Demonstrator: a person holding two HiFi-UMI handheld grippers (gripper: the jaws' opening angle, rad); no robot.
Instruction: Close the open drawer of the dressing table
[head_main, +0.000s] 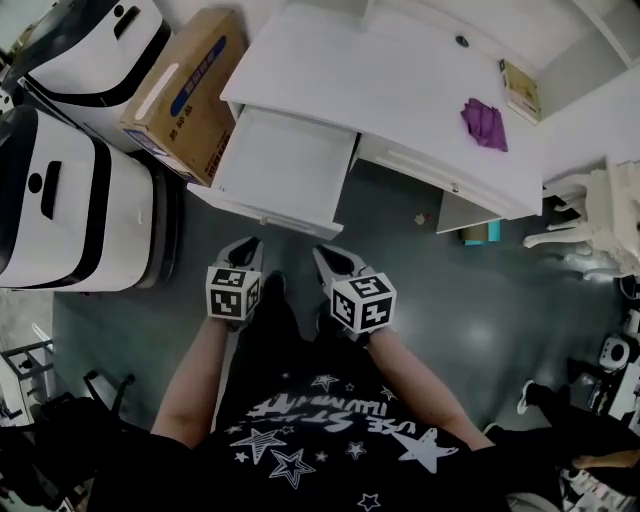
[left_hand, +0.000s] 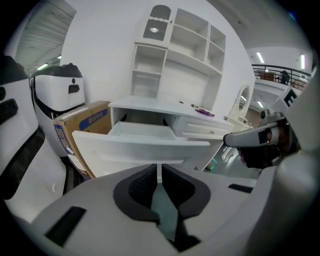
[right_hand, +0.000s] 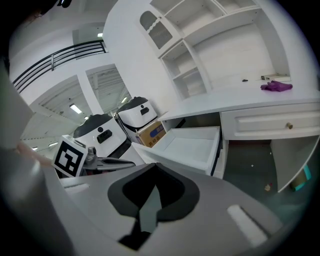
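Observation:
The white dressing table (head_main: 400, 80) stands ahead, and its left drawer (head_main: 285, 165) is pulled far out toward me and looks empty. My left gripper (head_main: 250, 244) hangs just short of the drawer's front panel (left_hand: 140, 150), its jaws shut on nothing. Beside it, my right gripper (head_main: 322, 253) points at the drawer's right front corner, also shut and empty, and apart from the drawer. In the right gripper view the drawer (right_hand: 192, 147) lies beyond the closed jaws (right_hand: 155, 170). The left gripper view shows its jaw tips (left_hand: 159, 172) meeting below the panel.
A cardboard box (head_main: 185, 90) leans against the drawer's left side, with two white machines (head_main: 70, 200) further left. A purple cloth (head_main: 485, 125) and a small booklet (head_main: 520, 90) lie on the tabletop. A white chair (head_main: 590, 215) stands at the right. The second drawer (right_hand: 270, 125) is closed.

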